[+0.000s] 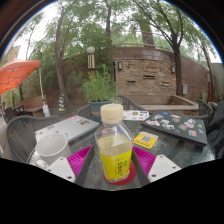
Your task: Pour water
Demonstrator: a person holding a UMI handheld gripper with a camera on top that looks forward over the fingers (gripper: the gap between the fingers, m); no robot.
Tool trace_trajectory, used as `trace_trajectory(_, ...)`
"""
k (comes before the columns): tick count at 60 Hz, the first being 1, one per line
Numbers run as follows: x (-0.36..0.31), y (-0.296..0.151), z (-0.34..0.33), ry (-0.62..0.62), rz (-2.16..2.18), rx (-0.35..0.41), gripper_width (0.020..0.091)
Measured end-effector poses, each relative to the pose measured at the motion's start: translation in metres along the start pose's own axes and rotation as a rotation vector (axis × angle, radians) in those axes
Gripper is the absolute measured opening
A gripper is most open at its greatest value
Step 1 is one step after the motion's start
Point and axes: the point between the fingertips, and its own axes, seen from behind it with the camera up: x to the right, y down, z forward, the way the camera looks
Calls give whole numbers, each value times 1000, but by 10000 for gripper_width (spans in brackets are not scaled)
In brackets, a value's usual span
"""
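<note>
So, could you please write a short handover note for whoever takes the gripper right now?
Gripper: open, fingers to either side of the bottle; I cannot confirm that the pads press on it.
Bottle: upright on the table, cap on, yellowish liquid inside.
White cup: standing left of the bottle, beside the left finger.
Done: gripper lined up on the bottle.
Left: close, lift, pour into the cup.
</note>
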Motion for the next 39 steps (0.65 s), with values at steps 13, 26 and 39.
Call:
trace_trajectory(13, -6, 6, -66, 72, 11, -69, 824)
trace_trajectory(26, -53, -5, -179, 163, -38, -146, 823)
trace_trajectory(39, -129, -17, -278, 220, -33, -193, 825)
